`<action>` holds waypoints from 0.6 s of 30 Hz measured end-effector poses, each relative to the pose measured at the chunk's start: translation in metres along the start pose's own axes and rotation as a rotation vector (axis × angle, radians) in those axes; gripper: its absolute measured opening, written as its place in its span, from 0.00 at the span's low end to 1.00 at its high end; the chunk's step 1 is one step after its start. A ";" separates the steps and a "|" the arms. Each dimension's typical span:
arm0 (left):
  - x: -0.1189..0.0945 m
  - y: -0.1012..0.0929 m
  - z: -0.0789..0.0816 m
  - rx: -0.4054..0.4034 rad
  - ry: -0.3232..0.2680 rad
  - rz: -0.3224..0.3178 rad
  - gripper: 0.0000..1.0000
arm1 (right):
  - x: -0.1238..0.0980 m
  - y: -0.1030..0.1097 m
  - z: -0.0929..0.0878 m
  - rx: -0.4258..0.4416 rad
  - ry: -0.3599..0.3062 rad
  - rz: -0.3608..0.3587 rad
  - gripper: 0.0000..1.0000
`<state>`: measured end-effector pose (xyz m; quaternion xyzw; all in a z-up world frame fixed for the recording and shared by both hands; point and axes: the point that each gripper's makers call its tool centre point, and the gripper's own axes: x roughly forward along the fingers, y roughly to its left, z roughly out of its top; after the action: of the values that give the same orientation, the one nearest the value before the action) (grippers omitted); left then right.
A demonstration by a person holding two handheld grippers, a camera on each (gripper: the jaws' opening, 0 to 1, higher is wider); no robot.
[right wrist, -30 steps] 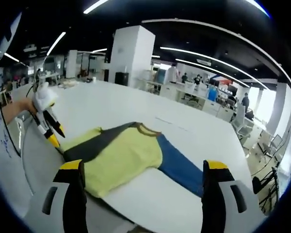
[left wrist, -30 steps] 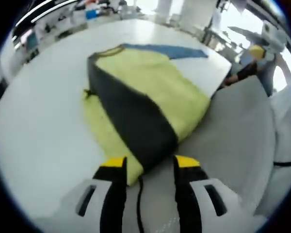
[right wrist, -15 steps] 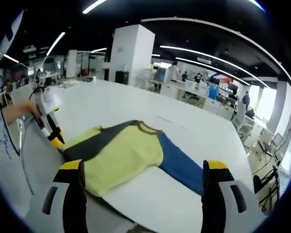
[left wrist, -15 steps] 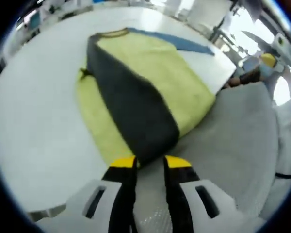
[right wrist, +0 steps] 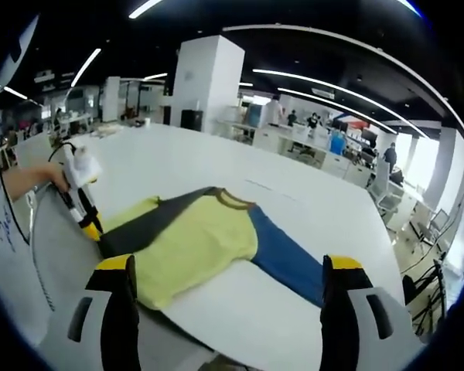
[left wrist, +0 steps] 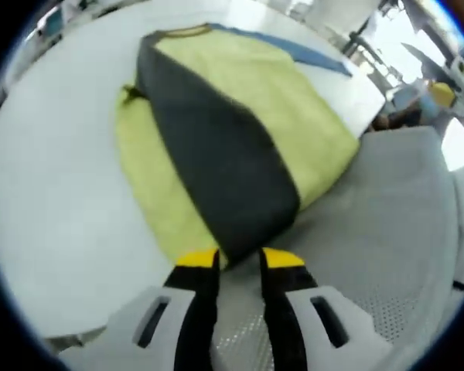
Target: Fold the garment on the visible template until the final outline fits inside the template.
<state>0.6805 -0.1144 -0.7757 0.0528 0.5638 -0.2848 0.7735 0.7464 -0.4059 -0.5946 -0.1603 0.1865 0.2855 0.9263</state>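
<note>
Left gripper (left wrist: 230,261), seen in the left gripper view: yellow-tipped jaws drawn nearly together, pinching the tip of the dark grey sleeve (left wrist: 216,147) at the near end of the garment. Same gripper (right wrist: 87,226) in the right gripper view, entering from the left, held by a person's hand (right wrist: 32,179), tips down at the garment's grey corner.

Right gripper (right wrist: 226,270), in the right gripper view: jaws spread wide, nothing between them, raised above the table and well apart from the cloth.

Garment (left wrist: 240,124): a yellow shirt (right wrist: 189,249) lying flat on the white tabletop (left wrist: 54,193), near the table's edge. Grey sleeve folded diagonally across the yellow body, running from the collar (right wrist: 228,201) to the pinched corner. Blue sleeve (right wrist: 282,259) stretched out flat to the opposite side, toward the right in the right gripper view. A narrow strip of yellow showing on the far side of the grey band in the left gripper view.

Grey mat (left wrist: 379,232) beside the table edge, touching the garment's near corner region. Template outline not distinguishable on the white surface.

Background, right gripper view: white pillar (right wrist: 209,81), ceiling light strips (right wrist: 325,81), desks and distant people.
</note>
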 end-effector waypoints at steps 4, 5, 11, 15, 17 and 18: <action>0.003 0.005 -0.001 0.013 0.013 0.035 0.15 | 0.001 0.001 0.000 -0.003 0.005 0.004 0.98; 0.004 0.004 -0.001 0.007 0.018 0.032 0.15 | 0.001 0.001 0.000 -0.004 0.003 0.004 0.98; 0.003 0.008 -0.002 0.008 0.018 0.056 0.12 | 0.004 0.003 0.003 -0.009 -0.001 0.016 0.97; 0.003 0.010 -0.002 0.000 0.015 0.061 0.09 | 0.006 0.004 0.003 -0.012 0.000 0.022 0.97; 0.003 0.011 -0.002 0.010 0.018 0.075 0.08 | 0.007 0.005 0.003 -0.014 0.003 0.028 0.96; 0.004 0.011 -0.002 0.015 0.018 0.078 0.07 | 0.007 0.005 0.002 -0.014 0.007 0.029 0.96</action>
<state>0.6853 -0.1060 -0.7821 0.0832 0.5663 -0.2579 0.7784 0.7496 -0.3979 -0.5971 -0.1651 0.1902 0.2999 0.9202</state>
